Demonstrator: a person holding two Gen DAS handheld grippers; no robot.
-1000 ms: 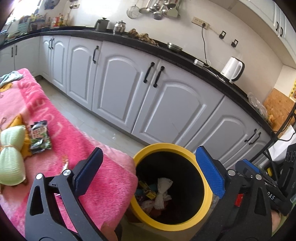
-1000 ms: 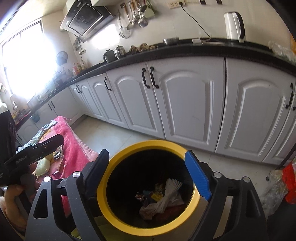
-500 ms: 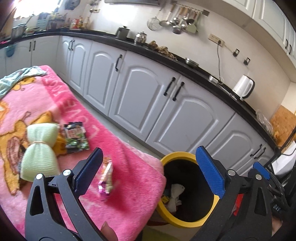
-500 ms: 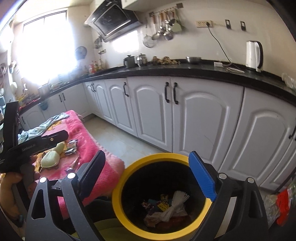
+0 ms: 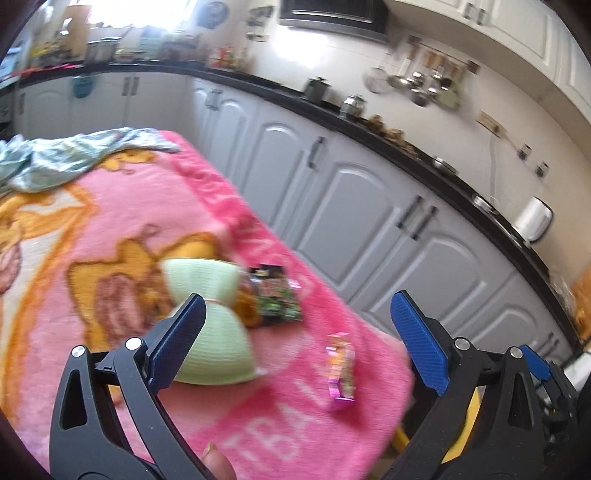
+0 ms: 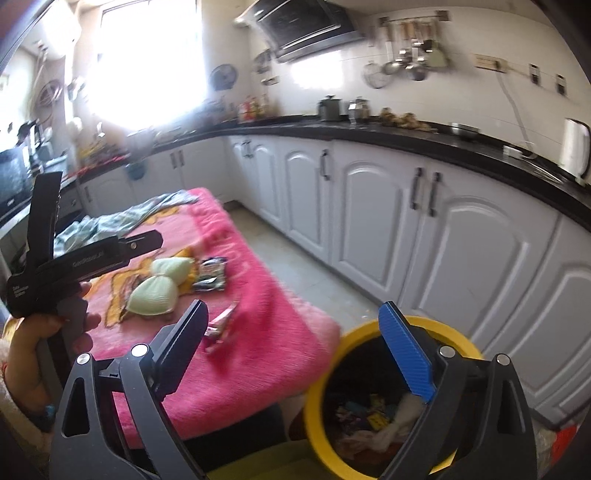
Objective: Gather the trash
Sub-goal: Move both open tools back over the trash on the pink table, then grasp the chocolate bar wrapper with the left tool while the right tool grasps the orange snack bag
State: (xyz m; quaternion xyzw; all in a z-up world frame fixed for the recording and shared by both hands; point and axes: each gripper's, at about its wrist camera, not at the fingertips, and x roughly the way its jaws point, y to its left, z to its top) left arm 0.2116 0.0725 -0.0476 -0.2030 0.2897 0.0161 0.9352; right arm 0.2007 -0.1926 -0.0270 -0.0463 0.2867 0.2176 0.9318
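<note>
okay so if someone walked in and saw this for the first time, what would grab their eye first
Probably the bright pink blanket filling the left of both views, with a pale green bow-shaped bundle, a dark snack packet and a small pink wrapper lying on it. Next, the yellow-rimmed trash bin on the floor just off the blanket's corner, already holding rubbish.

Kitchen, daylit, L-shaped run of cabinets.

White panelled cabinet doors (image 6: 373, 221) with dark handles under a black countertop (image 6: 424, 142). Wall (image 6: 480, 107) pale, glossy; utensils on a rail (image 6: 410, 55); range hood (image 6: 306, 29) near the corner. White kettle (image 6: 574, 151) at the right end, two metal pots (image 6: 343, 107) mid-counter, bottles (image 6: 253, 107) by the corner. Window (image 6: 147, 59) blown out with strong light, glare across the far counter. Floor (image 6: 306, 273) pale tile. Pink patterned blanket (image 5: 110, 229) covers a low surface, crumpled teal cloth (image 5: 70, 157) at its far end.
</note>
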